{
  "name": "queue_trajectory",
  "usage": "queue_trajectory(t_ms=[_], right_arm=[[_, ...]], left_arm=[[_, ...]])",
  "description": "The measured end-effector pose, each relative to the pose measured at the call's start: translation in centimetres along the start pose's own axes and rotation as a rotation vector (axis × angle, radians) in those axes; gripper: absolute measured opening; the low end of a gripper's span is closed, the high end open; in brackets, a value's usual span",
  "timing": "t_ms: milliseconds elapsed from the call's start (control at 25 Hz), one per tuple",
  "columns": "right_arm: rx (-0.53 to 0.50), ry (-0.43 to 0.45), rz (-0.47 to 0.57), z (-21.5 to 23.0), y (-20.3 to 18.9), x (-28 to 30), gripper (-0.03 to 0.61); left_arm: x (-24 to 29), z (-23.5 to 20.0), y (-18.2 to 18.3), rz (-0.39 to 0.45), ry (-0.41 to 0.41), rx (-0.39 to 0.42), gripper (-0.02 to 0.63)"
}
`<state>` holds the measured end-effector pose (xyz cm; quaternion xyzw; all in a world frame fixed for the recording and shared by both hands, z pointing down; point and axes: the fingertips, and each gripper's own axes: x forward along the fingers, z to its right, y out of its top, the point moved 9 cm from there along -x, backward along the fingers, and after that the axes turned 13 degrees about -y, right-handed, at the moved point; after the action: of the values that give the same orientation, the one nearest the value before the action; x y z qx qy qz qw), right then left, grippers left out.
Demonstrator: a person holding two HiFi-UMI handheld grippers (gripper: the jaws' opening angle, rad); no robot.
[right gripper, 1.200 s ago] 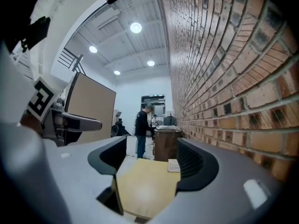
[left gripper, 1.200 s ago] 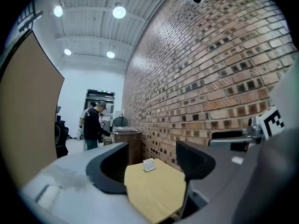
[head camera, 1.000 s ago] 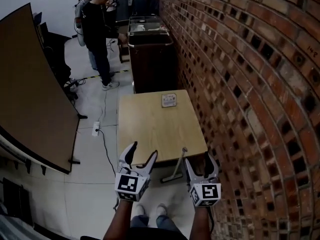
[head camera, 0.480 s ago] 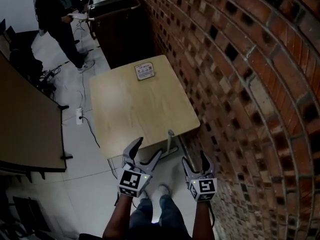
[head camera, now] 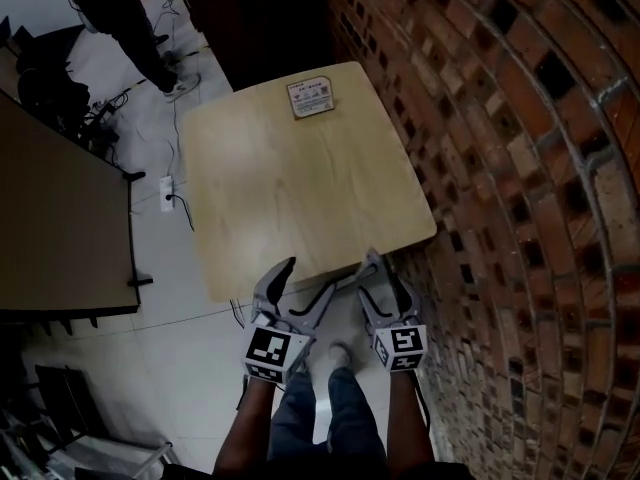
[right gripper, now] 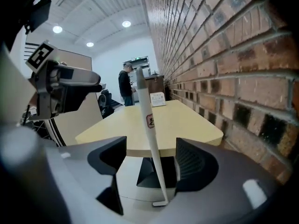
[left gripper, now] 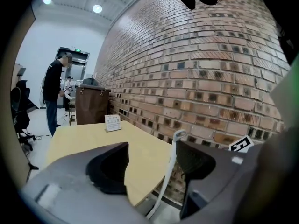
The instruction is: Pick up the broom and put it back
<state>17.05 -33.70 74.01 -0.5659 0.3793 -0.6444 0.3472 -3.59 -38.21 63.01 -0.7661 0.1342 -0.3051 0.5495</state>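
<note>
The broom is a thin white handle (right gripper: pixel 148 120) that leans upright against the near edge of the pale wooden table (head camera: pixel 300 178), its foot on the floor (right gripper: pixel 160 202). In the right gripper view it stands between the two jaws of my right gripper (right gripper: pixel 152 162), which is open and not touching it. My left gripper (left gripper: pixel 152 164) is open too; the handle (left gripper: pixel 168 169) shows just inside its right jaw. In the head view both grippers, left (head camera: pixel 305 280) and right (head camera: pixel 385 286), hover at the table's near edge, and the handle is mostly hidden there.
A brick wall (head camera: pixel 520 168) runs close along the right. A small printed card (head camera: pixel 311 98) lies at the table's far end. Beyond are a dark cabinet (head camera: pixel 270 8) and a standing person (head camera: pixel 115 8). A brown partition (head camera: pixel 50 218) and a floor cable (head camera: pixel 185 218) are at left.
The head view has tipped down and closed in on the table. Both grippers have moved forward to the table's near edge, the right one up to the broom handle. Both stayed open.
</note>
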Motion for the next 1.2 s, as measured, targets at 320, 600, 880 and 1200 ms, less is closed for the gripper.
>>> queue_trajectory(t_ms=[320, 600, 880, 1200], right_arm=[[-0.002, 0.053, -0.009, -1.0, -1.1, 6.7, 0.330], [-0.089, 0.039, 0.001, -1.4, -1.0, 8.8, 0.170], [-0.151, 0.017, -0.066, -2.5, -0.6, 6.7, 0.072], [-0.191, 0.016, -0.082, -3.9, 1.8, 2.1, 0.071]], left_arm=[[2.1, -2.4, -3.1, -0.012, 0.004, -0.050, 0.321], [2.6, -2.9, -4.6, -0.032, 0.017, -0.079, 0.321], [0.9, -2.9, -3.0, -0.024, 0.029, -0.065, 0.321], [-2.9, -1.7, 1.0, 0.006, 0.047, -0.003, 0.321]])
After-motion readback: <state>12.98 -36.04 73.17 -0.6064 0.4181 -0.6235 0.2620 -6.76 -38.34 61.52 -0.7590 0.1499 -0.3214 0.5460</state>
